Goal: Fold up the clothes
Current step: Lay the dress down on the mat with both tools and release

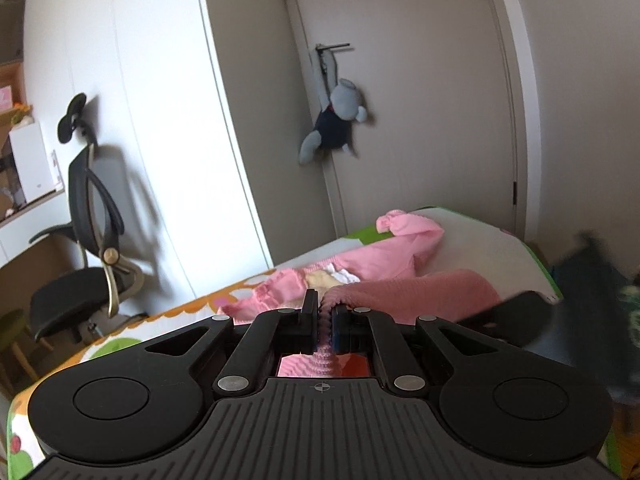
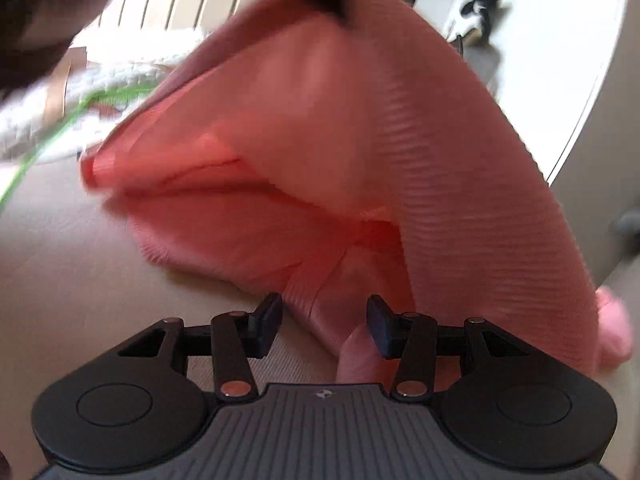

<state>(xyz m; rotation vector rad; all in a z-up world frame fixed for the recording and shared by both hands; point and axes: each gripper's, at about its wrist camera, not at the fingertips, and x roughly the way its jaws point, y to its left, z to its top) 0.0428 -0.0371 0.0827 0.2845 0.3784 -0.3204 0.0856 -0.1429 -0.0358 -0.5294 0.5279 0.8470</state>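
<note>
The left hand-held gripper (image 1: 325, 322) pinches a ribbed hem of the pink knit (image 1: 420, 284), lifting it off the bed (image 1: 480, 236). The right hand-held gripper (image 2: 324, 326) stands spread with a fold of cloth between its jaws, ungripped. Folding has barely begun; another pink garment (image 1: 384, 258) waits unfolded.

No readable text, label, brand or number on anything here.

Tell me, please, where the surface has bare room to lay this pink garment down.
Bare beige surface lies left of the pink ribbed knit garment, bordered above by the white quilted blanket. Beside the lighter pink clothes it is crowded.
</note>
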